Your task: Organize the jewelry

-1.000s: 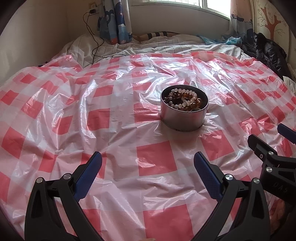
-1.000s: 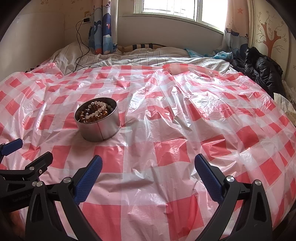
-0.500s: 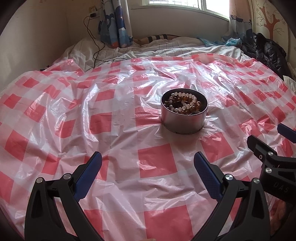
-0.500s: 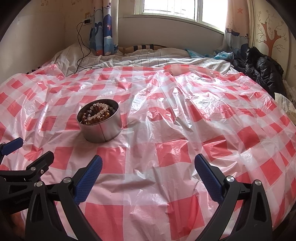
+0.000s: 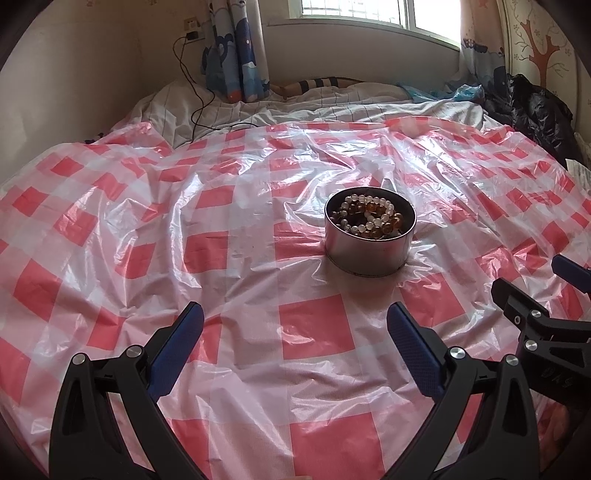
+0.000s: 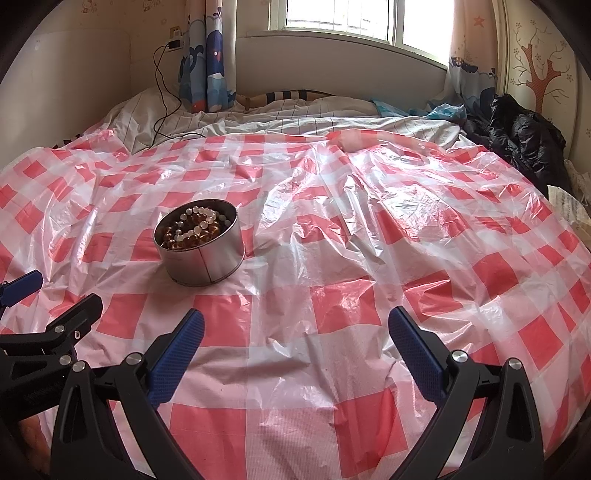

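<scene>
A round metal tin point(image 5: 369, 254) stands on the red-and-white checked plastic sheet; it also shows in the right wrist view point(image 6: 203, 262). Amber and white bead bracelets point(image 5: 373, 218) lie inside it, and they show in the right wrist view too point(image 6: 195, 227). My left gripper point(image 5: 295, 317) is open and empty, a short way in front of the tin. My right gripper point(image 6: 295, 321) is open and empty, in front of the tin and to its right. The right gripper shows at the right edge of the left wrist view point(image 5: 535, 284).
The checked sheet point(image 5: 184, 240) covers a bed. A white quilt point(image 6: 295, 118), a charger cable point(image 5: 192, 99) and a curtain point(image 6: 207, 62) are at the back. A black jacket point(image 6: 524, 136) lies at the far right. A window point(image 6: 332, 18) is above.
Both grippers have drawn back and tilted up a little, so more of the wall and window shows. The tin has not moved. Both grippers stay open.
</scene>
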Motion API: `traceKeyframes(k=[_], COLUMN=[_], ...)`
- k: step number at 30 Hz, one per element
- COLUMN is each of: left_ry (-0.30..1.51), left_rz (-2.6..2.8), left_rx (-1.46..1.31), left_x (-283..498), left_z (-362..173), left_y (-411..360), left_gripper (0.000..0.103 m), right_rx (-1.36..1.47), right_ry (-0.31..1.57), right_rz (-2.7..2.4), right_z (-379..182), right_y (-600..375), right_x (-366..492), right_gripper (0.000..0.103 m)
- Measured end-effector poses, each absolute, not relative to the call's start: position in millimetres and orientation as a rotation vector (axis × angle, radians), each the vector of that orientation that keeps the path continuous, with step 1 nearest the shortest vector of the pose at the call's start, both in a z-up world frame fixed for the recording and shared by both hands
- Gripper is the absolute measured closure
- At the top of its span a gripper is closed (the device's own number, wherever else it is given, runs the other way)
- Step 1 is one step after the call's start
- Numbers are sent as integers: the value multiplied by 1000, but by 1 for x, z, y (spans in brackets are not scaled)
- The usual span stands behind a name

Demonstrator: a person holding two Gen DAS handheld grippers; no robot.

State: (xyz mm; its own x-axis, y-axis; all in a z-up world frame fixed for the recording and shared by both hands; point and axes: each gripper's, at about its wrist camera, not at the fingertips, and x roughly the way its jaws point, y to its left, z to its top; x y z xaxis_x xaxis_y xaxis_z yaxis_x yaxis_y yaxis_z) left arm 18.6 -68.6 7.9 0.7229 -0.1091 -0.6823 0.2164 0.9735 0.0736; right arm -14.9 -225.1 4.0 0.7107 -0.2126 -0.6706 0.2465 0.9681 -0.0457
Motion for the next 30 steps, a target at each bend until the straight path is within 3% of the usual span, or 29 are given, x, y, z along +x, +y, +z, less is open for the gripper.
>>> traceKeyframes(k=[30], left_ry=[661], left_rz=[-210], left_rx=[168], left_x=[-1], left_z=[26], left_y=[-72], left_gripper=[8], right_rx=[71], right_ry=[716], right_rz=[-249], right_z=[12], right_y=[-215], right_x=[-14], right_gripper=[7])
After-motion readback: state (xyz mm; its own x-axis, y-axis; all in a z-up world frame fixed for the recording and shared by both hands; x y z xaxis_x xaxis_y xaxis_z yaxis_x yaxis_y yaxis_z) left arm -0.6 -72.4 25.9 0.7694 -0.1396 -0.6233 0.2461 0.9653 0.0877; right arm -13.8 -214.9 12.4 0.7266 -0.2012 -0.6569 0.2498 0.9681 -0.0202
